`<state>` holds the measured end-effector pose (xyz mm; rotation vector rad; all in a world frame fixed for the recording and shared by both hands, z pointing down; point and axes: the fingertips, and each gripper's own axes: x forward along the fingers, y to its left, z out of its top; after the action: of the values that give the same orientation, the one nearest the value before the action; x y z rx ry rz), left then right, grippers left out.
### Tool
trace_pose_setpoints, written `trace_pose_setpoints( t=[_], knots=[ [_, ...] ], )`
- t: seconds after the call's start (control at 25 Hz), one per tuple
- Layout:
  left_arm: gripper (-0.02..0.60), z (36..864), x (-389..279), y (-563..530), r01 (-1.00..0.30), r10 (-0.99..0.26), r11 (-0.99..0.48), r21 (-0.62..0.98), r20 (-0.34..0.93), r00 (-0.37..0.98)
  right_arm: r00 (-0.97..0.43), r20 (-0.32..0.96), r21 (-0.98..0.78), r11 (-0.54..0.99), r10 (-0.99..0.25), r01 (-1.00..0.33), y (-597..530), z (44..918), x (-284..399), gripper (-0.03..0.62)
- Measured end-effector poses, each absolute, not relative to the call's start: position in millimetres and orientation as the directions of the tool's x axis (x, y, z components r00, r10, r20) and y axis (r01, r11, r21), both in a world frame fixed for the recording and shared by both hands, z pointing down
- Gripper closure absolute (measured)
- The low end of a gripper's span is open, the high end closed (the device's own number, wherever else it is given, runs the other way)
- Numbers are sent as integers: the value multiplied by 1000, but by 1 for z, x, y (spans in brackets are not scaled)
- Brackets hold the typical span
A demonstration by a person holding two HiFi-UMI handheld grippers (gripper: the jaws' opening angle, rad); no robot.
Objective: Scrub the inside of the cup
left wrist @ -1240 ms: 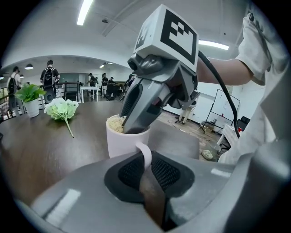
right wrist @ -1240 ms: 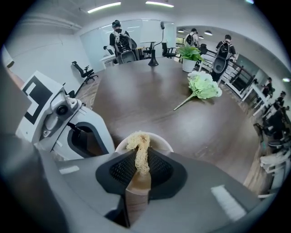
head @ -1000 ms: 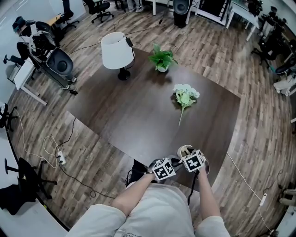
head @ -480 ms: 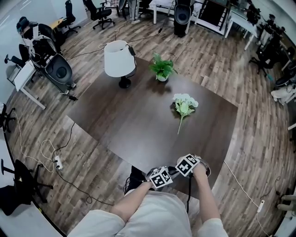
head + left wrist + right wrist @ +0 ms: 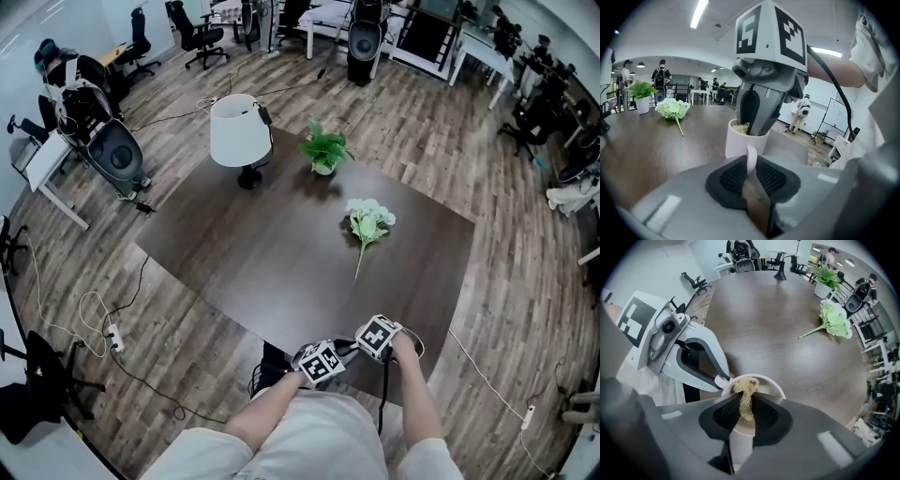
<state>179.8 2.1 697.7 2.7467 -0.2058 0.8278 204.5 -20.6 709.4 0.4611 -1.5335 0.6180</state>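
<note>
In the head view both grippers sat bunched together at the bottom centre of the frame, right at the near edge of the dark wooden table (image 5: pixel 281 253). The white cup (image 5: pixel 738 140) stood upright on the table there, mostly covered from above by the marker cubes.

The left gripper (image 5: pixel 751 169) had its jaws pinched down on the cup's handle (image 5: pixel 751 157), pads pressed against both sides of it with no gap to speak of. In its own view the cup filled the middle of the frame.

The right gripper (image 5: pixel 746 412) had its jaws nearly together too, squeezed on a tan, stringy scrubber (image 5: pixel 744 386). The end of the scrubber poked out past the jaw tips and sat just inside the cup's mouth, near the handle side of the rim. In the left gripper view the right gripper's jaws reached from above down past the rim, with a bit of the tan stuff showing at the edge.

Rest of the table: a white-shaded lamp (image 5: pixel 234 129) at the upper left, a small potted plant (image 5: pixel 324 148) just right of it, and a bunch of pale green flowers (image 5: pixel 367 218) lying flat near the middle, well apart from the cup
</note>
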Motion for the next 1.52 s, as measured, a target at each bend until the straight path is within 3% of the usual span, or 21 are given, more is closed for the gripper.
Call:
trace_pose_setpoints(
  t=[0.28,0.72,1.52],
  knots=[
    [528,699,177,0,-233,-77,-950,207,568,820,-240,970,-209,657,44,-724,-19,700,202,510],
    [523,703,174,-13,-310,-143,-927,213,564,813,-363,927,-251,562,-94,-788,-27,697,200,511],
    [522,704,179,-2,-319,-131,-921,223,594,794,-472,806,-272,485,-357,-831,-19,634,214,510]
  ],
)
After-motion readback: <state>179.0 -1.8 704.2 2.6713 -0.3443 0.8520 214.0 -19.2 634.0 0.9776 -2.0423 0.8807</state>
